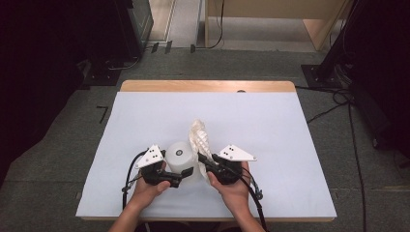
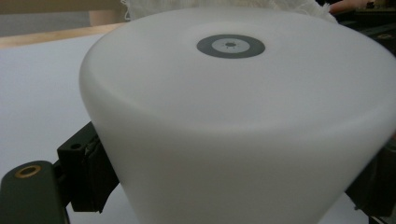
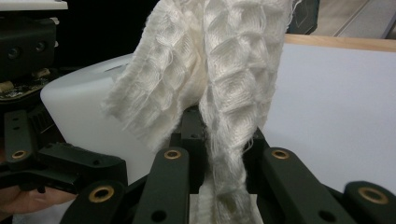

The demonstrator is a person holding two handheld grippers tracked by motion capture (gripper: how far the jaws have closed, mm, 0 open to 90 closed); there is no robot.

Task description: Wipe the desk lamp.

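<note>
The right hand-held gripper [image 1: 207,162] is clenched on a white waffle-weave cloth [image 1: 200,137]; in the right gripper view its two black jaws stand close together with a pinched fold of that cloth [image 3: 224,93] running down between them. From the grip the cloth rises and fans out into two ragged lobes with frayed edges. In the high view its long axis runs away from the person, from the jaws toward the far edge of the worktop, leaning slightly left so that it lies against the right side of the container.

The left hand-held gripper [image 1: 186,172] grasps a white translucent plastic container [image 1: 183,162], round and tapered, standing upside down with its narrow end on the worktop and its wider flat base upward. The left gripper view shows black pads [image 2: 88,172] pressed on its lower wall at either side, and a small grey ring mark in the middle of its upturned face [image 2: 230,46]. Its axis is upright.

Both things sit near the front middle of the white-covered worktop [image 1: 145,116], just before the person's hands, the container touching the cloth. A strip of bare wood [image 1: 208,86] shows along the worktop's far edge. Beyond lies grey floor with black cables [image 1: 333,108].
</note>
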